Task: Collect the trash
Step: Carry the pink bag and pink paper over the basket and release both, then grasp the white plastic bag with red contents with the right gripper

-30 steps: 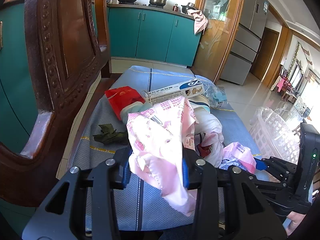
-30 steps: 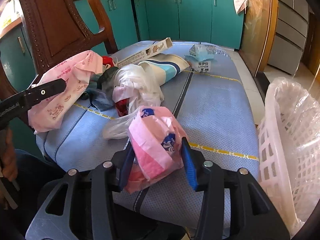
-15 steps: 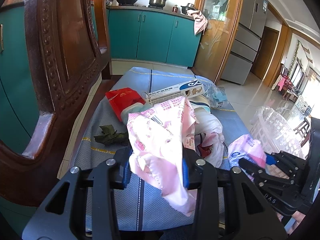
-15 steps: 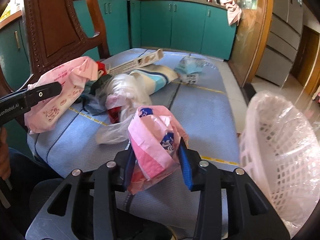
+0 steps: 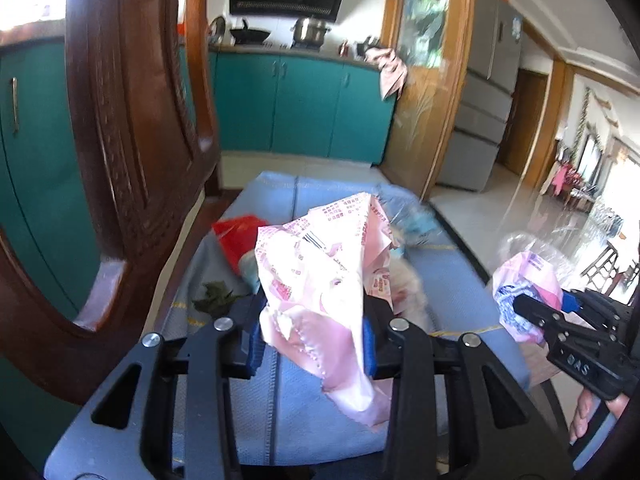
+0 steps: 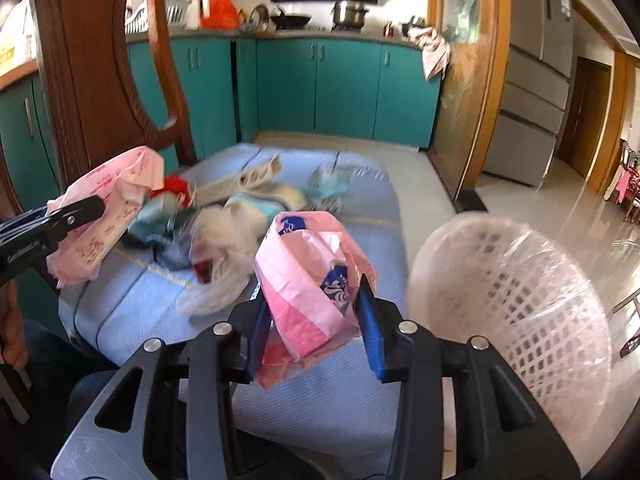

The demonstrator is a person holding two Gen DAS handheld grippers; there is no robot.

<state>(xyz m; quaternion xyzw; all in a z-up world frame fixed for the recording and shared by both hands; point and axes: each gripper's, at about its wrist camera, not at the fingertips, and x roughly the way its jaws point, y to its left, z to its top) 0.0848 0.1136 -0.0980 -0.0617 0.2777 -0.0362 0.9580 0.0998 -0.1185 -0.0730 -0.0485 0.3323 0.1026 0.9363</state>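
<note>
My left gripper (image 5: 312, 340) is shut on a pale pink printed wrapper (image 5: 324, 276) and holds it above the blue-clothed table (image 5: 280, 420); it also shows in the right wrist view (image 6: 104, 216). My right gripper (image 6: 316, 320) is shut on a pink plastic bag with a blue logo (image 6: 312, 272), held up next to the white lattice bin (image 6: 516, 292). The bag also shows in the left wrist view (image 5: 524, 280). A heap of trash (image 6: 236, 216) lies on the table: white bags, a red bag (image 5: 236, 236), a long box, green leaves (image 5: 214, 298).
A carved wooden chair back (image 5: 132, 128) stands close on the left. Teal kitchen cabinets (image 6: 340, 88) and a grey fridge (image 6: 532, 80) are behind the table. The bin is lined with clear plastic and stands off the table's right edge.
Both grippers have risen with their loads. My right gripper has swung right with the pink bag, bringing the bin closer into view. The frames are blurred by motion.
</note>
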